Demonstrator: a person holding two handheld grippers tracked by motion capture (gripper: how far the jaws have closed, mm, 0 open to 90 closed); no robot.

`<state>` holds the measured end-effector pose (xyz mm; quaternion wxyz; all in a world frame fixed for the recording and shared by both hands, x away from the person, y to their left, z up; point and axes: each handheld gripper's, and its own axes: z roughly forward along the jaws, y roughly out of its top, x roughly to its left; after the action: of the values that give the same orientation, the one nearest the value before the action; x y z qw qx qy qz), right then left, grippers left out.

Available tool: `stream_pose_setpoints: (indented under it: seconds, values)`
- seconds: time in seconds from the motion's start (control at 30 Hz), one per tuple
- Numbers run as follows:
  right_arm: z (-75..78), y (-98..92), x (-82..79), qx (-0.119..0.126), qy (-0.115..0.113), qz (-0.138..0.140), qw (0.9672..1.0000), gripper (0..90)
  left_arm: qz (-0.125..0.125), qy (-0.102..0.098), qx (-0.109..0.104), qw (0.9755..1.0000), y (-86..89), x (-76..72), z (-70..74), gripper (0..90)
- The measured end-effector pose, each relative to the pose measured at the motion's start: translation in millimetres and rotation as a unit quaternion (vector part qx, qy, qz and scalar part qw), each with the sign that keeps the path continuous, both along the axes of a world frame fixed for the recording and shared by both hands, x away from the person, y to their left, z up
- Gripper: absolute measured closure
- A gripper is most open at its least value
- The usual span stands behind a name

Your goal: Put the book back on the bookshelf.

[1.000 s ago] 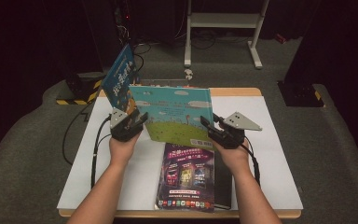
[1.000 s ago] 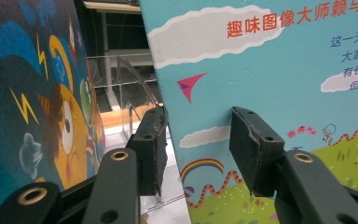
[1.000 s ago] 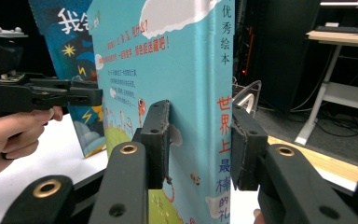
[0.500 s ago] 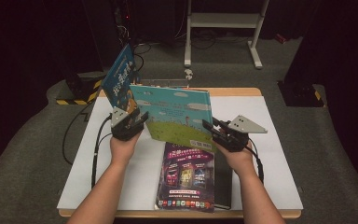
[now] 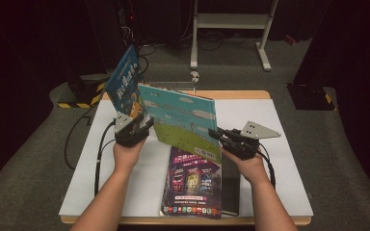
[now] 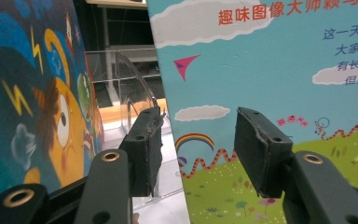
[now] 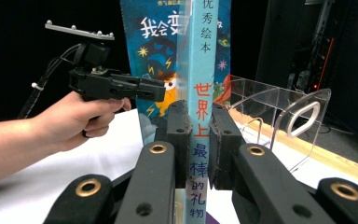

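While the right gripper [image 5: 218, 134] clamps the spine of the light blue picture book [image 5: 183, 118], its pads pressed on either side in the right gripper view, the book stands upright over the middle of the white table [image 5: 279, 120]. Its jaws have just been closing on that spine. The left gripper [image 5: 142, 126] sits at the book's left edge with its jaws apart; they have just been opening a little, and in the left gripper view the cover's edge lies in the gap with neither pad pressing on it. To the far left a dark blue book [image 5: 125, 82] leans upright, its lower part hidden behind the left gripper. A clear plastic stand [image 7: 279, 119] is behind the books, hard to make out from above. Near the person, a purple magazine [image 5: 192, 183] lies flat, its far end covered by the light blue book, with a dark book [image 5: 230, 185] beneath it showing just a strip along the right.
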<state>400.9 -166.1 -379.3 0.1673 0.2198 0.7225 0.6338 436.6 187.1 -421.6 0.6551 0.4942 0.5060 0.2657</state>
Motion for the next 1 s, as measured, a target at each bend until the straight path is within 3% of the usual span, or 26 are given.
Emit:
stream_pose_setpoints:
  seconds: [0.47,1.0]
  values:
    - [-0.2,13.0,-24.5,-0.003,0.001,-0.04,0.9992,80.8,-0.013,-0.009,0.01,0.9998,-3.7,-27.9,2.7,48.7]
    - [-7.4,27.1,-50.0,0.013,-0.01,-0.098,0.9951,80.9,-0.008,-0.002,0.012,0.9999,1.9,-38.4,-0.4,49.0]
